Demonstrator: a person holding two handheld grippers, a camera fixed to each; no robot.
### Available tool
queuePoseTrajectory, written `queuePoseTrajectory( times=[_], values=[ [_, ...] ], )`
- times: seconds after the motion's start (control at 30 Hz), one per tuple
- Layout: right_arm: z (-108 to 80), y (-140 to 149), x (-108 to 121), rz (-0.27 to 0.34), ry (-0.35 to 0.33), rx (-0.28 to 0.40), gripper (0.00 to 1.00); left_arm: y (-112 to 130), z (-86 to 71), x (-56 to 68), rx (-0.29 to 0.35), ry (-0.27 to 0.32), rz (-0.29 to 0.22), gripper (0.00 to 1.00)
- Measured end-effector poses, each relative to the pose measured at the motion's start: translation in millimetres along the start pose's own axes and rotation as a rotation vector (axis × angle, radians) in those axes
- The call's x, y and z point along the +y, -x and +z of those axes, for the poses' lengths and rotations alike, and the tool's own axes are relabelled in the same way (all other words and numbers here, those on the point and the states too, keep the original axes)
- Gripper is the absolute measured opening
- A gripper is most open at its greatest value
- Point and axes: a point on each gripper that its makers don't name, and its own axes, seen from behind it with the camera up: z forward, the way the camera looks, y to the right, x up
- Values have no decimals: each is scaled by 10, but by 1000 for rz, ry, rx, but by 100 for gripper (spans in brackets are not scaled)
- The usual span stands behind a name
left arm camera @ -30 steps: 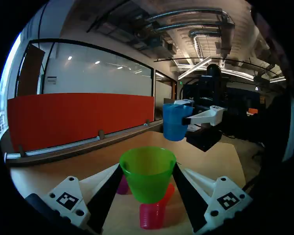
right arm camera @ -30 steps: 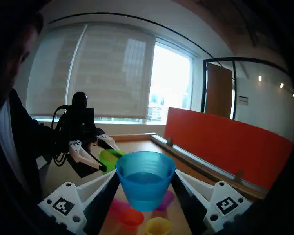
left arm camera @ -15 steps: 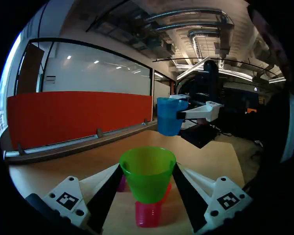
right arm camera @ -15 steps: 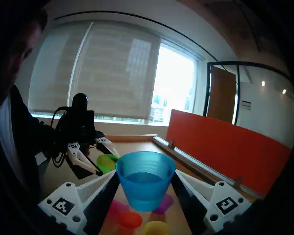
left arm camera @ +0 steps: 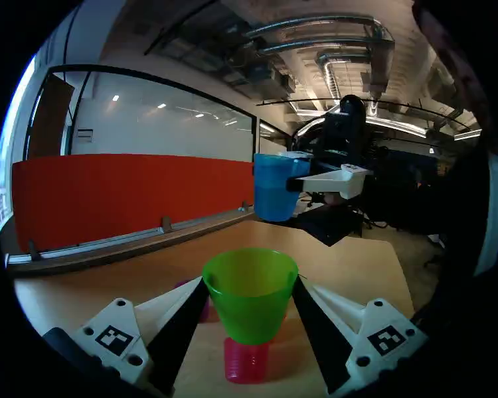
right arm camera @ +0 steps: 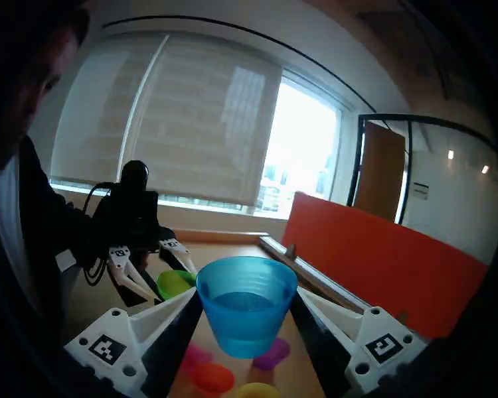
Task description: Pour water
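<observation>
Pouring not begun: the right gripper [right arm camera: 246,293] is closed on the upright blue cup [right arm camera: 246,328], water [right arm camera: 244,302] inside, high and apart from the green cup [left arm camera: 250,312] clamped by the left gripper [left arm camera: 249,285].

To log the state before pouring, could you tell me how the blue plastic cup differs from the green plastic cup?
The blue translucent plastic cup holds water; the green translucent plastic cup looks empty. The right gripper clamps the blue cup, the left gripper the green one. In the left gripper view the blue cup is higher than the green. Both are upright and tapered.
</observation>
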Motion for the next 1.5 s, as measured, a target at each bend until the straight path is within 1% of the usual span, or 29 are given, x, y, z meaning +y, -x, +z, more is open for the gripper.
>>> queuePoseTrajectory(
  times=[0.3, 0.7, 1.0, 1.2, 1.5],
  values=[
    [64, -81, -18, -53, -8, 13, 89, 23, -6, 0, 4, -4, -4, 86],
    [172, -169, -49, -111, -25, 29, 89, 48, -32, 44, 3, 6, 12, 87],
    [264, -184, -54, -144, -36, 23, 89, 55, -56, 48, 11, 4, 23, 87],
    [305, -190, -38, -173, -36, 18, 89, 56, -64, 71, 15, 10, 37, 86],
    [369, -212, -31, -226, -39, 11, 89, 64, -71, 118, 20, 17, 34, 86]
  ],
)
